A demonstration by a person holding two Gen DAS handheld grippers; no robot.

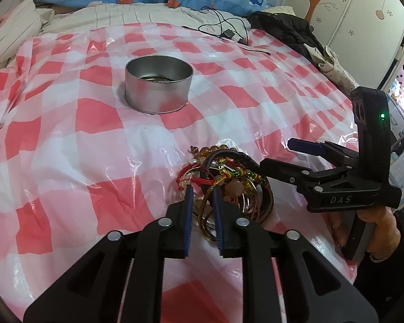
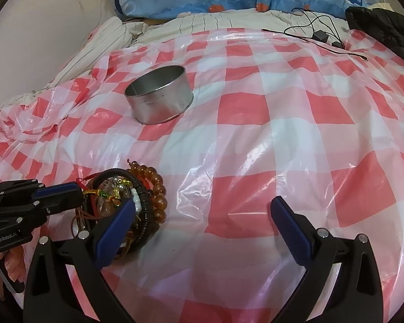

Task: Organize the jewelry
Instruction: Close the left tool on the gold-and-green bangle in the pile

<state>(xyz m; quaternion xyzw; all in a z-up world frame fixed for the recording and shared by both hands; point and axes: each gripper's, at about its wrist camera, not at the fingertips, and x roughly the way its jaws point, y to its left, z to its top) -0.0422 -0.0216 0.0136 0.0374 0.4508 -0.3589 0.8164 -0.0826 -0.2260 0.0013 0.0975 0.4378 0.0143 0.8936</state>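
Nearest us, our left gripper (image 1: 202, 191) is narrowed around strands of the bracelet pile (image 1: 226, 185); whether it grips, we cannot tell. Our right gripper (image 2: 202, 215) gapes beside it. Cords are light and tangle; beads slip. Beyond stands the tin (image 1: 159, 91).

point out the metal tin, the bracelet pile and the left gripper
metal tin (image 1: 159, 94): left wrist view, on its outer front wall.
bracelet pile (image 2: 150, 188): right wrist view, on the amber bead strand at the pile's right edge.
left gripper (image 1: 202, 191): left wrist view, midway between its blue fingertips, over the pile.
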